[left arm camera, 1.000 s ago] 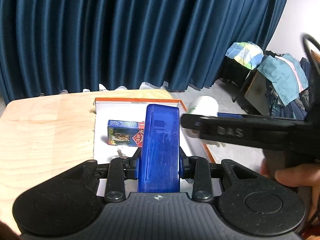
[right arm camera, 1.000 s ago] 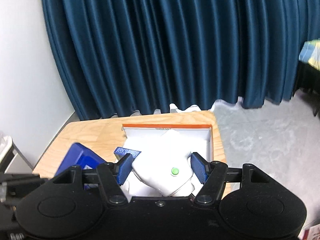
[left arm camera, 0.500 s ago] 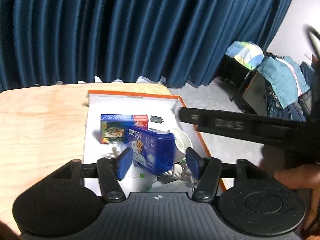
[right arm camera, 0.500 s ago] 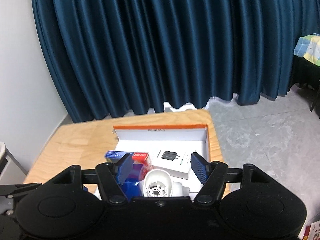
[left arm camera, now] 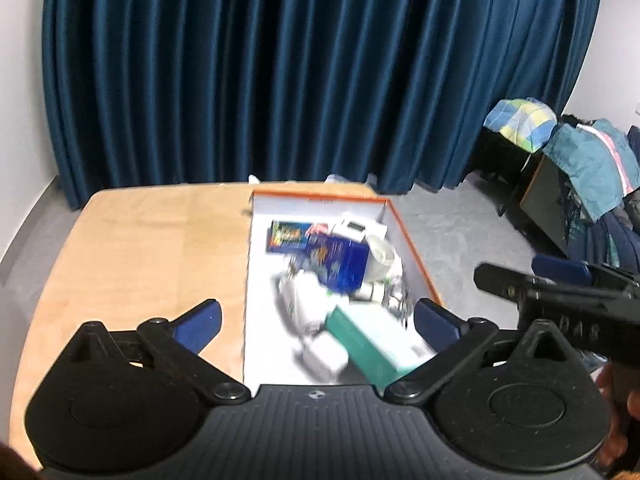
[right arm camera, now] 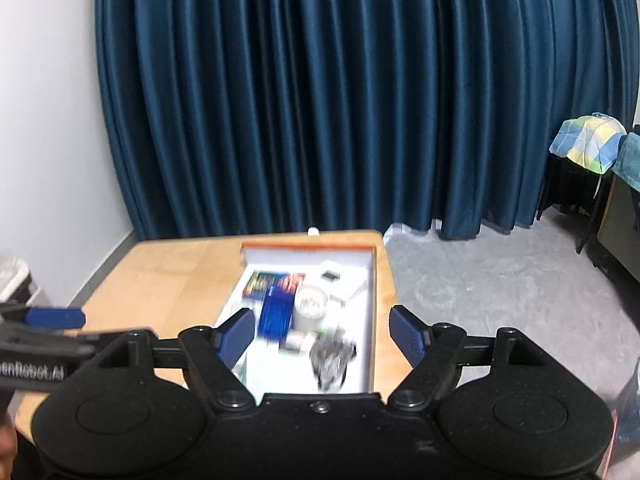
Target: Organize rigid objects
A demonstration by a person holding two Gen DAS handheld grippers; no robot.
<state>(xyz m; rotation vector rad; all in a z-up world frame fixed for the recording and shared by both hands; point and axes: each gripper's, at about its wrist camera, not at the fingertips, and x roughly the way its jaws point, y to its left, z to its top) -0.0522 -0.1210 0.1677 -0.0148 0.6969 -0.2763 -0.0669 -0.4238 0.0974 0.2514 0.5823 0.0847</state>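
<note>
An orange-rimmed white box [left arm camera: 412, 240] sits on the wooden table [left arm camera: 140, 248] and holds several items: a blue box [left arm camera: 340, 264], a white round container [left arm camera: 382, 256], a colourful card pack [left arm camera: 288, 236], a teal-and-white carton [left arm camera: 368, 348]. My left gripper [left arm camera: 316, 320] is open and empty, held above the box's near end. My right gripper [right arm camera: 322, 332] is open and empty above the same box [right arm camera: 374, 276], where the blue box [right arm camera: 276, 312] and white container [right arm camera: 310, 306] lie side by side.
Dark blue curtains [left arm camera: 280, 80] hang behind the table. Bare wood lies left of the box. To the right is grey floor [right arm camera: 500, 280] and dark furniture draped with cloths [left arm camera: 560, 140]. The right gripper's body shows in the left wrist view [left arm camera: 560, 304].
Both grippers let go of their loads: the blue box and the white container now lie in the orange-rimmed box. Both grippers opened wide and pulled up and back.
</note>
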